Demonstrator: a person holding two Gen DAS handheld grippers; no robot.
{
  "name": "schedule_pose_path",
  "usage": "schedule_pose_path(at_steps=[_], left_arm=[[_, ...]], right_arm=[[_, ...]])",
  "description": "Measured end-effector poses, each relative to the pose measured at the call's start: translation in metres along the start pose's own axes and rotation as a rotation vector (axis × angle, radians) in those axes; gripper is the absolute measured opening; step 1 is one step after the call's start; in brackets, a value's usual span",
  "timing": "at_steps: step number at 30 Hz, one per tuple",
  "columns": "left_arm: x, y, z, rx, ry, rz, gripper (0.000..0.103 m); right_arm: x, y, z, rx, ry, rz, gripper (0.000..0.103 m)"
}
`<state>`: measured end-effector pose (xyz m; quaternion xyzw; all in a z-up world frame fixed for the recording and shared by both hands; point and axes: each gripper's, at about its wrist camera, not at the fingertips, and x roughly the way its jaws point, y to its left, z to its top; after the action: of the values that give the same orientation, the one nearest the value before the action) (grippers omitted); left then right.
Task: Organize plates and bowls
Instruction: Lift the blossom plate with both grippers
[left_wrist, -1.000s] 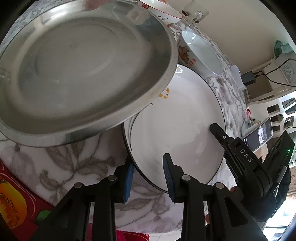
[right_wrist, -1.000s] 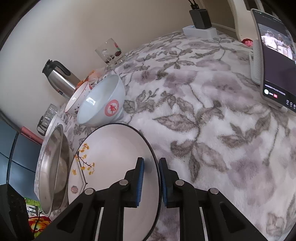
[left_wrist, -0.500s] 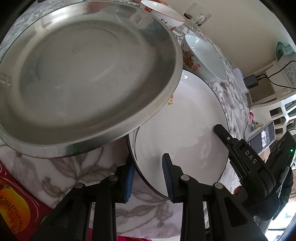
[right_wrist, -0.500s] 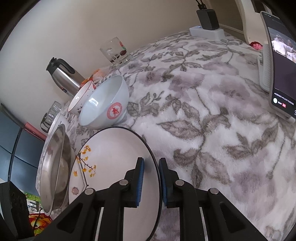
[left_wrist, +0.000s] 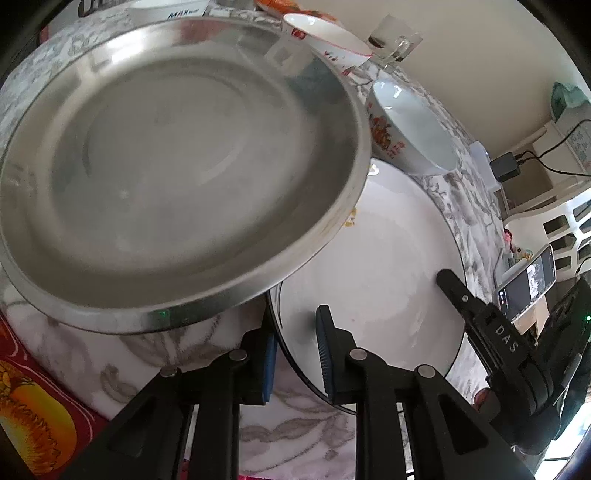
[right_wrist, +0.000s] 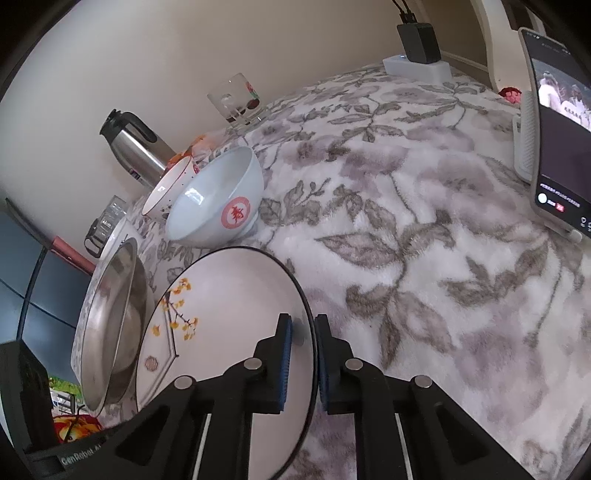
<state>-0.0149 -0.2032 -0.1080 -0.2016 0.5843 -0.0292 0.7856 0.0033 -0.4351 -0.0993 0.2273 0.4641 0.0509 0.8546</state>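
A white plate (left_wrist: 388, 258) with a black rim and yellow flowers (right_wrist: 229, 314) lies on the floral cloth. My left gripper (left_wrist: 297, 354) straddles the plate's near rim and its jaws are closing, one pad under the edge and one over the inside, with a gap still showing. At the opposite rim my right gripper (right_wrist: 303, 354) is shut on the plate; its fingers (left_wrist: 480, 321) show in the left wrist view. A steel pan (left_wrist: 166, 166) overlaps the plate's far-left edge (right_wrist: 114, 325). Behind stand a white bowl with a red emblem (right_wrist: 221, 206) and a red-speckled bowl (right_wrist: 166, 184).
A steel kettle (right_wrist: 133, 147) and a glass mug (right_wrist: 236, 98) stand by the wall. A phone on a stand (right_wrist: 557, 129) and a charger (right_wrist: 417, 40) sit at the right. The floral cloth (right_wrist: 424, 221) lies bare in the middle. A red mat (left_wrist: 33, 413) borders the left.
The left jaws have narrowed around the plate's near rim. The right jaws have tightened onto the opposite rim. Neither hand has shifted noticeably.
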Motion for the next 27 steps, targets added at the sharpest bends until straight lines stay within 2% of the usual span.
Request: schedule_pose_path(at_steps=[8, 17, 23, 27], left_arm=[[-0.013, -0.012, 0.000, 0.081, -0.047, -0.036, 0.021], [-0.024, -0.025, -0.005, 0.160, -0.056, -0.071, 0.021], [-0.031, -0.032, -0.010, 0.209, -0.046, -0.102, 0.021], [-0.048, -0.037, -0.011, 0.242, -0.076, -0.127, 0.022]], right_arm=[[-0.022, -0.008, -0.003, 0.007, -0.026, -0.014, 0.010], [-0.042, -0.017, -0.007, 0.028, -0.051, -0.057, 0.010], [-0.067, -0.012, -0.004, 0.020, -0.091, -0.100, 0.010], [-0.085, -0.004, -0.001, 0.006, -0.126, -0.118, 0.010]])
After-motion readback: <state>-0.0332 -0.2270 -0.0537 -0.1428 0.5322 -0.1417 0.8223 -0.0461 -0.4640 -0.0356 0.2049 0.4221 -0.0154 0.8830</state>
